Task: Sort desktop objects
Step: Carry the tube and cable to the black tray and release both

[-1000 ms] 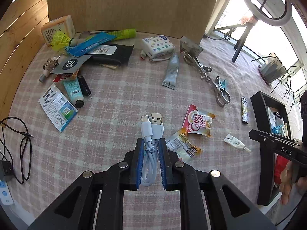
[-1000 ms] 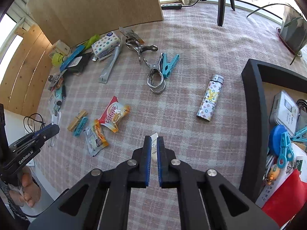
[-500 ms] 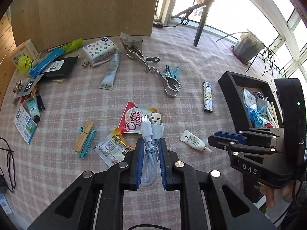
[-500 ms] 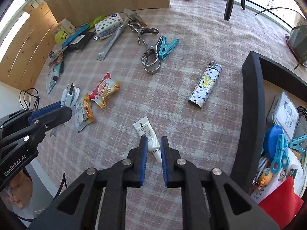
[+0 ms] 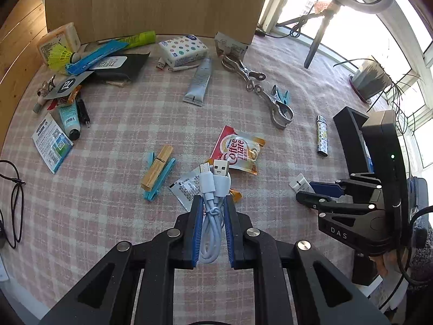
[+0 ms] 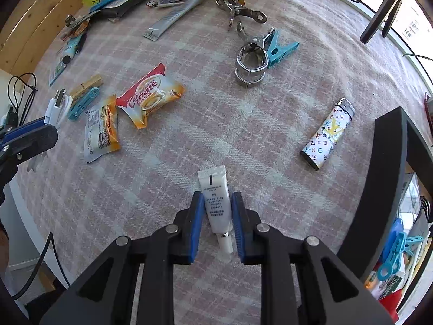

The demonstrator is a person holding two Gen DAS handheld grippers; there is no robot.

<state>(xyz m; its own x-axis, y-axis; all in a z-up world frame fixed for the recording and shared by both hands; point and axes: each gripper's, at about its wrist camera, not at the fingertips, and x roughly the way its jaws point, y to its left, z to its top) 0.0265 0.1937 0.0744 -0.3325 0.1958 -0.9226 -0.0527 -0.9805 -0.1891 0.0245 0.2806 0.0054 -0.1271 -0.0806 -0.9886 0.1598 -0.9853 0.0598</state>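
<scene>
My left gripper (image 5: 213, 203) is shut on a bundled white USB cable (image 5: 213, 187), held above the checked tablecloth with its plugs pointing forward. From the right wrist view the same cable (image 6: 58, 105) shows at the far left in the left gripper (image 6: 29, 135). A small white tube (image 6: 216, 205) lies flat on the cloth, cap towards me. My right gripper (image 6: 217, 196) is open and low, with one pad on each side of the tube and thin gaps left. The left wrist view shows the right gripper (image 5: 304, 191) over that tube (image 5: 297, 182).
A black tray (image 6: 389, 146) holding several items stands at the right. On the cloth lie a patterned lighter (image 6: 328, 132), a Coffee-mate sachet (image 6: 148, 97), a second sachet (image 6: 101, 130), clothespins (image 6: 84, 92) and metal clips (image 6: 250, 62). More clutter lines the far wooden board.
My right gripper has opened wider and moved forward, so the white tube now lies between its pads. My left gripper has swung about while keeping its hold on the cable.
</scene>
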